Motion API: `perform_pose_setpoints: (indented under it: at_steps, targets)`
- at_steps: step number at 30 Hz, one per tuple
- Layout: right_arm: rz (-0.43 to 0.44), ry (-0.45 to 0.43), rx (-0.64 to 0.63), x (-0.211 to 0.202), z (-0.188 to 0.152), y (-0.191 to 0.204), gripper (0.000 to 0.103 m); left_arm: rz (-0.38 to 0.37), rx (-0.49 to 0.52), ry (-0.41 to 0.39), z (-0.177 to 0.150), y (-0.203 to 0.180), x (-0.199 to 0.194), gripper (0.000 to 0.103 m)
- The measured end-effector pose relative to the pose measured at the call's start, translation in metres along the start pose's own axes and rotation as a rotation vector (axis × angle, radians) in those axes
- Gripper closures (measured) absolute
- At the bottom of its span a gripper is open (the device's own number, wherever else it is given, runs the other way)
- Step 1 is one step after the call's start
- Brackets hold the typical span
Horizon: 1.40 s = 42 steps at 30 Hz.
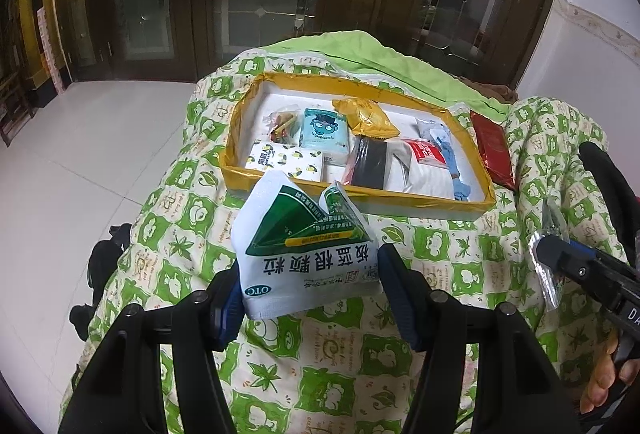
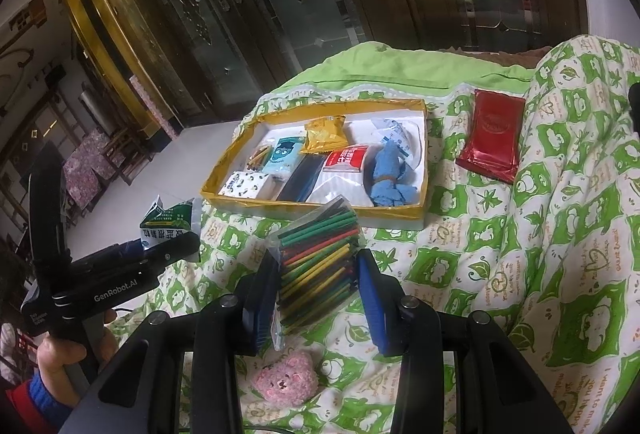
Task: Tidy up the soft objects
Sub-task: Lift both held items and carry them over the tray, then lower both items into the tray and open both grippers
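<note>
1. Nearest, a fluffy pink bear-faced plush toy (image 2: 286, 380) lay on the green-and-white patterned quilt (image 2: 500, 254), just under the right claw (image 2: 318, 294).
2. That right claw was closed partway on a clear plastic bag of coloured sticks (image 2: 316, 266), holding it above the quilt.
3. Beside it, the left claw (image 1: 308, 290) pinched a white-and-green medicine sachet (image 1: 300, 246) by its lower edge, jaws half spread.
4. Farther off sat a yellow-rimmed white shallow box (image 1: 420, 204) filled with packets, tissue packs and a blue cloth (image 2: 386, 174).
5. Right of the box lay a flat dark red foil packet (image 2: 494, 134).
</note>
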State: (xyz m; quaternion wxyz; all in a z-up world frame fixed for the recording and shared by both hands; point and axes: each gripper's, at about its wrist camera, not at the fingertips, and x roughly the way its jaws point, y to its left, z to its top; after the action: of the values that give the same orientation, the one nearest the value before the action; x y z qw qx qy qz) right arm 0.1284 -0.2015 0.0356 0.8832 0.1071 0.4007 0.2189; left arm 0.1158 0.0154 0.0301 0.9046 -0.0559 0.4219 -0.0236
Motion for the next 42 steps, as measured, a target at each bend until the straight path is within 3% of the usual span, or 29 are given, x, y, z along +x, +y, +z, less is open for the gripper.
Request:
perform_pose_setpoints:
  at_steps: [10,17,24,37,42]
  targets:
    - [0.003,0.002,-0.039,-0.006,0.022,0.011,0.061,-0.002,0.012,-0.012,0.011,0.002,0.004,0.043]
    - [0.014,0.042,-0.049,-0.005,0.060,0.016,0.061,0.004,0.012,-0.014,0.016,0.008,0.012,0.043]
    - [-0.007,-0.015,-0.075,0.002,0.095,0.026,0.061,0.017,0.018,-0.016,0.025,0.015,0.018,0.043]
    - [-0.051,0.022,-0.056,0.044,0.097,0.013,0.061,0.041,0.065,-0.014,0.040,0.015,0.033,0.043]
    - [-0.035,0.008,-0.029,0.047,0.121,0.007,0.061,0.025,0.063,-0.016,0.063,0.019,0.039,0.043]
